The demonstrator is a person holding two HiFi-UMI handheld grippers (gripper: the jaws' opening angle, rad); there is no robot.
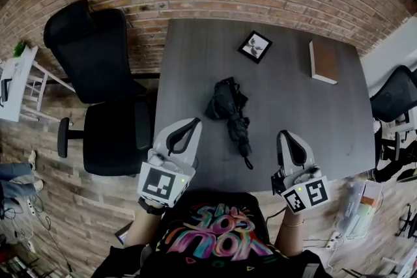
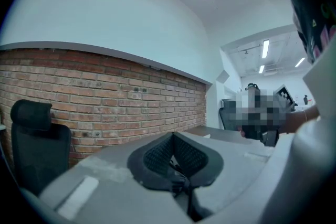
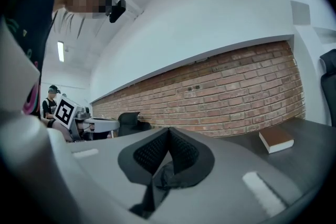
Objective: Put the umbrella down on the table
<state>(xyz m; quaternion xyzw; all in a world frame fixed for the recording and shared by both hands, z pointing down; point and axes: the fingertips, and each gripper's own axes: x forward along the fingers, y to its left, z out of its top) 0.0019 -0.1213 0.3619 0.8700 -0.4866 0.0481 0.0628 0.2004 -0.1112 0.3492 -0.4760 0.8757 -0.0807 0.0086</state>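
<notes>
Holds nothing in the left gripper (image 2: 172, 135), jaws pressed together; holds nothing in the right gripper (image 3: 169, 130) either, jaws likewise closed. Carries both above the near edge of the worktop (image 1: 306, 114), left toward the near-left corner, right further along. Ahead and between them, apart from both: black folded umbrella (image 1: 233, 115) lying flat mid-worktop, strap end toward the near edge. Toward the far edge: picture frame (image 1: 255, 46); by the far-right corner, book (image 1: 323, 61).

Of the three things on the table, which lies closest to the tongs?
The black folded umbrella; the framed picture and brown book lie farther off, near the far edge.
</notes>
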